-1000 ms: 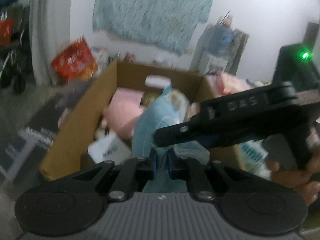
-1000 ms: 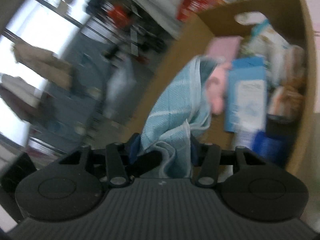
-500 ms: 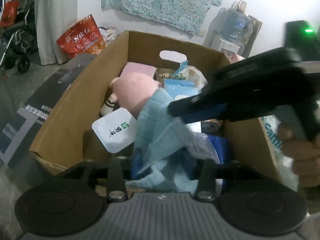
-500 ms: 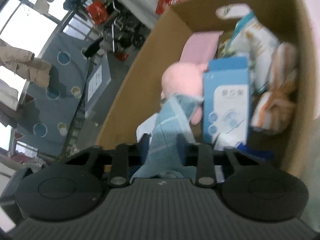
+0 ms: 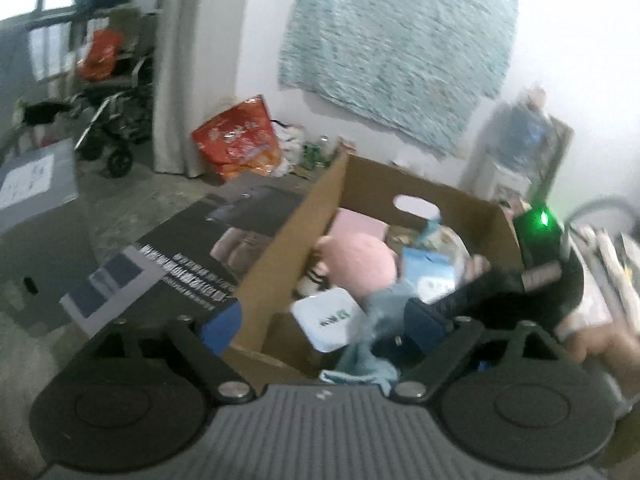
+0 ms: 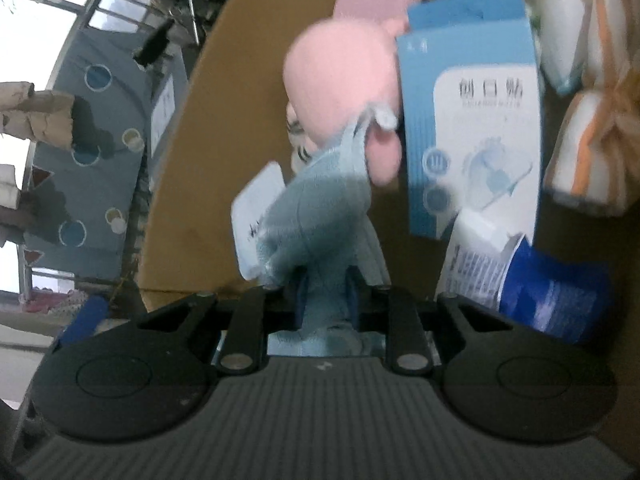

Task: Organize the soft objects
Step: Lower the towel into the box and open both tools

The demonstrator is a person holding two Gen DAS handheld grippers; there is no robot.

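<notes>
A light blue towel (image 6: 320, 208) hangs over the open cardboard box (image 6: 188, 184), and my right gripper (image 6: 326, 298) is shut on it, its jaws still closing, blue pads pressing both sides. In the left wrist view the towel (image 5: 370, 350) droops at the box's near edge (image 5: 276, 276), under the right gripper (image 5: 476, 294). My left gripper (image 5: 323, 322) has its jaws opening wide; the towel lies low between them, touching neither pad. A pink plush toy (image 6: 344, 76) lies in the box just beyond the towel.
The box also holds a blue-and-white carton (image 6: 472, 120), a white pouch (image 5: 330, 318), a white-and-orange cloth bundle (image 6: 596, 140) and a dark blue packet (image 6: 552, 292). A flat dark carton (image 5: 168, 268) lies on the floor left of the box, a red bag (image 5: 236, 140) behind it.
My left gripper let go of the towel, spread its jaws and drew back. My right gripper closed on the towel and sank with it towards the box's contents.
</notes>
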